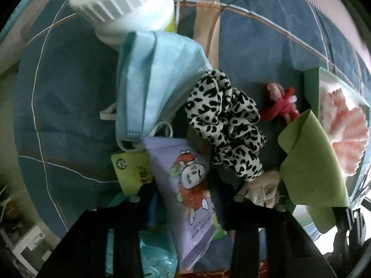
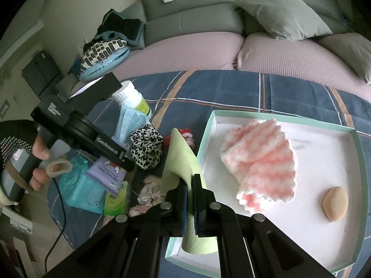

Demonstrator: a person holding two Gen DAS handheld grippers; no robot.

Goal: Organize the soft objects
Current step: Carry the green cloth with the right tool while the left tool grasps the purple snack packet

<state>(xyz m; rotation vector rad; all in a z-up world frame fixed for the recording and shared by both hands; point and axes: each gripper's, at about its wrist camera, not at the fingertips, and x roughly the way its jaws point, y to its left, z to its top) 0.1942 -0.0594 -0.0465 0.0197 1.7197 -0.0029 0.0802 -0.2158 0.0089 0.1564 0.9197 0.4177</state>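
Right wrist view: our right tongs [image 2: 190,199] are clamped on a light green felt sheet [image 2: 179,155] at the edge of the white shallow cardboard tray [image 2: 320,125]. Left tongs [image 1: 185,210] spread wide over a purple cartoon tissue pack [image 1: 192,199], gripping nothing.
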